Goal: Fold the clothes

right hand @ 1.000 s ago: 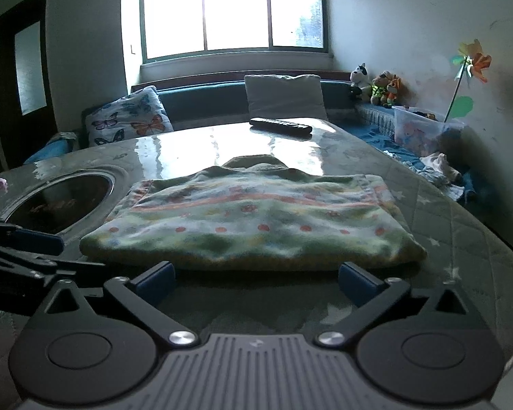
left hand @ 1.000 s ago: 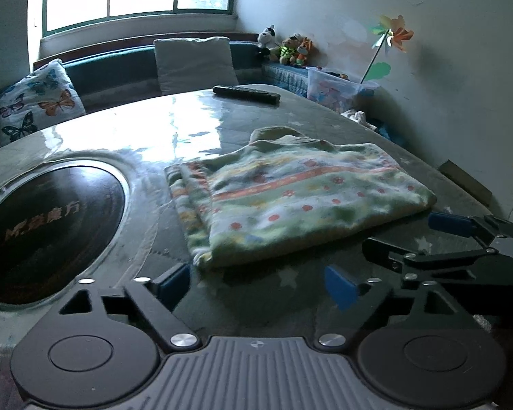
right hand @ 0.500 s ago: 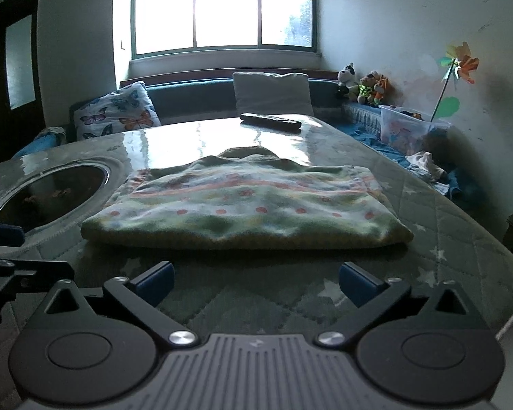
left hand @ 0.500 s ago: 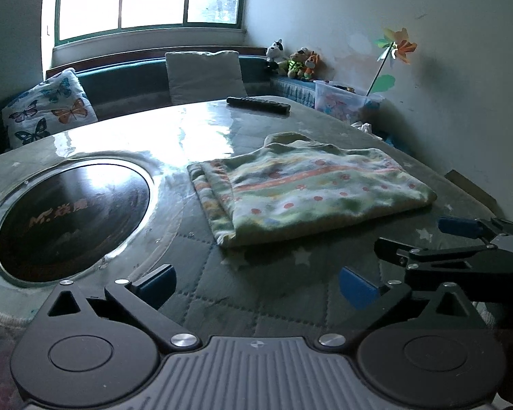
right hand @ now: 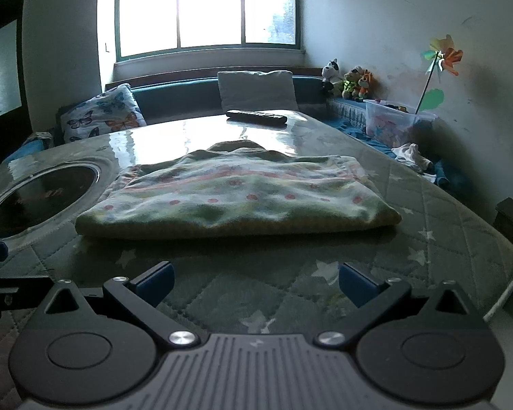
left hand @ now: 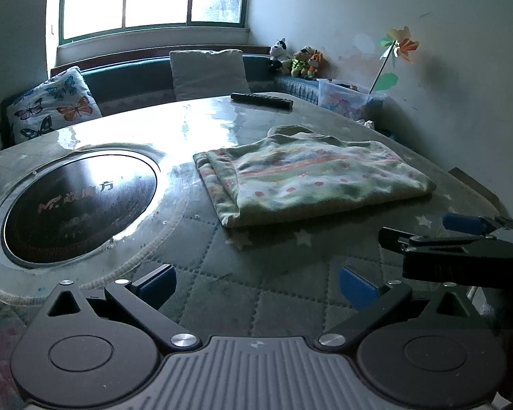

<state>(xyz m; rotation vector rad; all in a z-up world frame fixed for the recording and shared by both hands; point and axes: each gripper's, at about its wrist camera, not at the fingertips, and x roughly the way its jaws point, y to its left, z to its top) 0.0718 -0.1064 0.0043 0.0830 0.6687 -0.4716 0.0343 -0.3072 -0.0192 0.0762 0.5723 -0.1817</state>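
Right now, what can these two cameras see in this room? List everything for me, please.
Folded green fleece garment with red dots: one, middle of table.
Green quilted table: one, underneath.
Round dark glass inset: one, table's left.
Black remote control: one, far edge.
Butterfly-print cushion: one, bench.
Plain white cushion: one, bench.
Plush toys: about three, corner.
Clear plastic box: one, right.
Colourful pinwheel: one, wall.
Left gripper: open, empty.
Right gripper: open, empty.

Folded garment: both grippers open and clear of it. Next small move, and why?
Probably none on the cloth: hold both grippers back. The folded garment lies flat in a compact rectangle on the table, edges stacked. The left gripper and right gripper have jaws open, empty, short of its near edge. The fold looks finished.
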